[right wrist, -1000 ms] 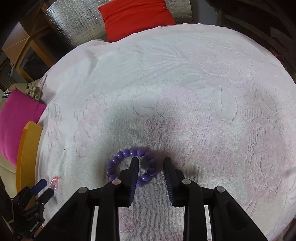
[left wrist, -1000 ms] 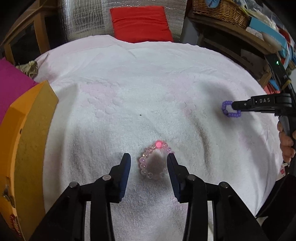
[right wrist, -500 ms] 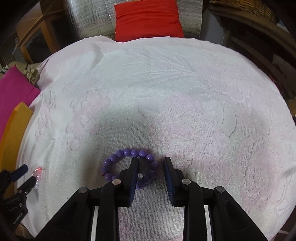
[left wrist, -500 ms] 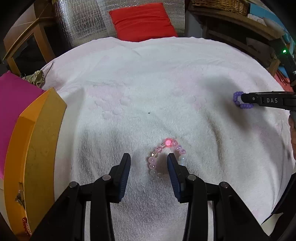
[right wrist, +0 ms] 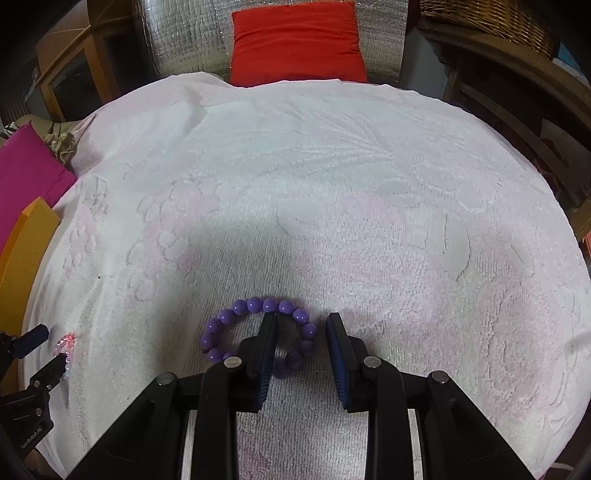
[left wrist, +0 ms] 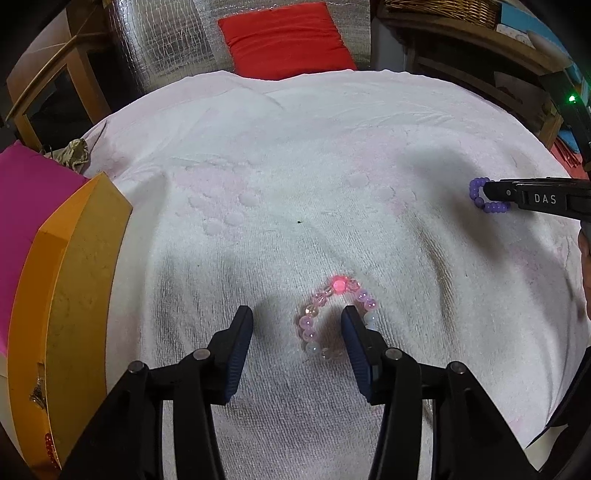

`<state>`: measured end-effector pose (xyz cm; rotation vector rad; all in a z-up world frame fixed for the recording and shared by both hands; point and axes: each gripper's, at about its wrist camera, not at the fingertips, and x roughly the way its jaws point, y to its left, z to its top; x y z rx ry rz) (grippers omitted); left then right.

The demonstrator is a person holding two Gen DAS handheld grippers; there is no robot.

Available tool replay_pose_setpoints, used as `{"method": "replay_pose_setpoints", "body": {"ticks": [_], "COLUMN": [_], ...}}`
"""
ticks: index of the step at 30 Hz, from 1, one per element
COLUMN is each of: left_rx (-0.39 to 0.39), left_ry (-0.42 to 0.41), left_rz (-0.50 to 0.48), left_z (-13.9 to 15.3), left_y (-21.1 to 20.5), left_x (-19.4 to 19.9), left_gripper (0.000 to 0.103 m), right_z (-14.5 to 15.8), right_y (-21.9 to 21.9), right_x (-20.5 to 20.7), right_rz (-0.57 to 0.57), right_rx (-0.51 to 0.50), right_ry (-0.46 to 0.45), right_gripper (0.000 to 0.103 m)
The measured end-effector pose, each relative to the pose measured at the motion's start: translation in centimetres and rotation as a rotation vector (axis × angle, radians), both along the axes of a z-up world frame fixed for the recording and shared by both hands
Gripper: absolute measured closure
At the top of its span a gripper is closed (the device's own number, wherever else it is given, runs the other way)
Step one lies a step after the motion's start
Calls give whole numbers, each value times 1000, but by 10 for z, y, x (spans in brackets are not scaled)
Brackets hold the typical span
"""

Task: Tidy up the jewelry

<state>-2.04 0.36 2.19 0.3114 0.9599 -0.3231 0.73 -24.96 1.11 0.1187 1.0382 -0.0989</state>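
A pink and clear bead bracelet (left wrist: 334, 317) lies on the white towel (left wrist: 295, 166). My left gripper (left wrist: 297, 325) is open; its right finger (left wrist: 354, 339) sits inside the ring, so one side of the bracelet lies between the fingers. A purple bead bracelet (right wrist: 258, 334) lies on the towel under my right gripper (right wrist: 301, 332), which is open; its left finger (right wrist: 267, 343) rests inside the ring. The purple bracelet also shows in the left wrist view (left wrist: 485, 197), at the right gripper's tips. The left gripper (right wrist: 40, 347) and the pink bracelet (right wrist: 64, 343) show at the right wrist view's left edge.
An orange box (left wrist: 70, 295) stands at the towel's left edge, with a magenta cushion (left wrist: 22, 206) behind it. A red cushion (left wrist: 284, 40) lies beyond the far edge. Wooden shelves with a wicker basket (right wrist: 491, 18) stand at the right.
My left gripper has shifted left, so the pink bracelet now sits around its right finger instead of between the two. The right gripper swung rightward over the purple bracelet.
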Motion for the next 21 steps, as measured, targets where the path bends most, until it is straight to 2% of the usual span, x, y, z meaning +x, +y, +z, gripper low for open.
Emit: {"method": "replay_pose_setpoints", "body": {"ticks": [14, 19, 20, 21], "left_rx": [3, -48, -59, -74], "left_ry": [0, 18, 20, 25], "left_rz": [-4, -5, -7, -16], "left_z": [-4, -5, -6, -6], "left_y": [-4, 0, 1, 2], "left_x": [6, 10, 11, 11], "left_gripper": [52, 52, 54, 60], "right_z": [1, 1, 1, 1], "right_y": [-4, -5, -5, -5], "right_x": [-4, -3, -3, -3], "right_rz": [19, 20, 20, 21], "right_rx": [14, 14, 14, 14], "right_ry": [-14, -14, -15, -14], "right_gripper": [76, 76, 76, 76]}}
